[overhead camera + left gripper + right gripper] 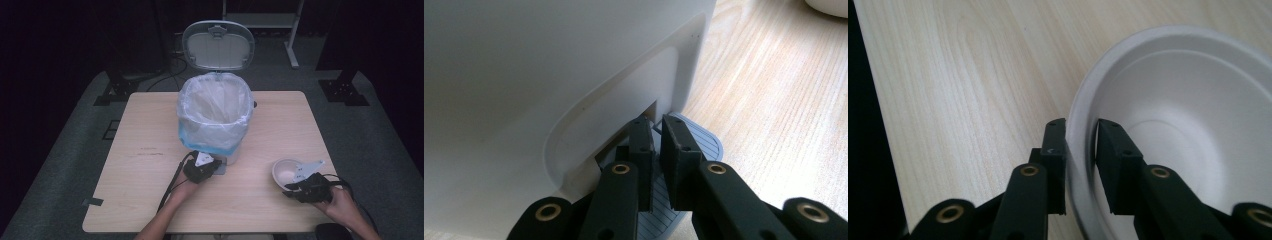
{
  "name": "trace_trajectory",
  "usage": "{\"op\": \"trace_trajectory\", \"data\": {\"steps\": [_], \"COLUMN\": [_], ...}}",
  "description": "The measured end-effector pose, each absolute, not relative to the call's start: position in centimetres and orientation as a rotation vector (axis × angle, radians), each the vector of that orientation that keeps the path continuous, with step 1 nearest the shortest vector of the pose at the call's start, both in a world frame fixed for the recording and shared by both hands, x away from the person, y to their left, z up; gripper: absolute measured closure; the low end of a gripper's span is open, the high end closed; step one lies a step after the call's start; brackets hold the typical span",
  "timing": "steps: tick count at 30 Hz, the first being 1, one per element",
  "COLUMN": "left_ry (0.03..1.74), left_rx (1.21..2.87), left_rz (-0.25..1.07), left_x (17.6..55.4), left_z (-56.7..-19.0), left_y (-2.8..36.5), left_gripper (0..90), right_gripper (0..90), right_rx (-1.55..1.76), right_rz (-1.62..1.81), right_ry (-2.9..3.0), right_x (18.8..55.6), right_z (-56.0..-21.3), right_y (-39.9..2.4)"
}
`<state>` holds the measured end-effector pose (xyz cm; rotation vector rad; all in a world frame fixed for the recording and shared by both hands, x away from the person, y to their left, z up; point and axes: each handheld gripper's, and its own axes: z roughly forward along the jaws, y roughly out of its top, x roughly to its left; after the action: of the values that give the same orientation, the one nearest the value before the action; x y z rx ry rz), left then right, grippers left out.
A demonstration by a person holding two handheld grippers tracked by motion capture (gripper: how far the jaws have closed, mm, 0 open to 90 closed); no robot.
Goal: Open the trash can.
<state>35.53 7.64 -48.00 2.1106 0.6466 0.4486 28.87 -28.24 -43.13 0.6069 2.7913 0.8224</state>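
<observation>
bowl: white moulded-pulp paper bowl (286, 172) sits near the right front of the light wooden table (150, 150)
handling: looks light and thin, rim probably flexes, so pinch the rim gently
right gripper (1081, 150): jaws clamped on the bowl's rim
left gripper (656, 145): closed, pressing the grey pedal (709, 145) of the white bag-lined pedal bin (215, 120)
views: high view shows the lid (218, 45) up; left gripper view shows the pedal close up

We see the bin (215, 117) with its raised lid (218, 45) blocking the table's (140, 165) far middle (bag rim included). Bare wood lies wide to its left, narrower between it and the bowl (286, 171) near the right edge.
</observation>
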Motion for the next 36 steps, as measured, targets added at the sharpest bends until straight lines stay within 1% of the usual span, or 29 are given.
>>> {"op": "trace_trajectory", "data": {"steps": [3,4,9,11,15,22,31,33,36], "left_ry": [0.618,0.688,0.682,0.712,0.696,0.698,0.698,0.649,0.652], "left_rx": [2.124,2.094,2.096,2.082,2.088,2.085,2.085,2.106,2.105], "left_rz": [0.47,0.427,0.43,0.413,0.423,0.419,0.418,0.434,0.437], "left_x": [35.7,35.3,35.3,35.2,35.3,35.3,35.3,35.6,35.6], "left_z": [-47.9,-48.1,-48.1,-48.1,-48.1,-48.1,-48.1,-48.0,-48.0], "left_y": [7.8,7.5,7.6,7.4,7.5,7.5,7.5,7.7,7.7], "left_gripper": [83.9,83.9,83.7,83.7,83.7,83.8,83.8,83.8,83.9], "right_gripper": [78.4,78.9,80.7,81.5,83.3,83.4,83.4,83.4,83.4], "right_rx": [0.611,0.623,0.652,0.659,0.682,0.705,0.692,0.681,0.669], "right_rz": [0.825,0.827,0.846,0.855,0.887,0.956,0.996,0.992,1.008], "right_ry": [2.775,2.772,2.76,2.754,2.738,2.755,2.742,2.738,2.733], "right_x": [28.9,29.0,29.5,29.6,30.0,30.5,31.0,31.0,31.2], "right_z": [-42.4,-42.1,-41.3,-40.9,-39.9,-38.4,-35.3,-34.6,-33.3], "right_y": [-28.3,-28.3,-28.5,-28.6,-28.8,-28.6,-28.3,-28.2,-28.1]}}
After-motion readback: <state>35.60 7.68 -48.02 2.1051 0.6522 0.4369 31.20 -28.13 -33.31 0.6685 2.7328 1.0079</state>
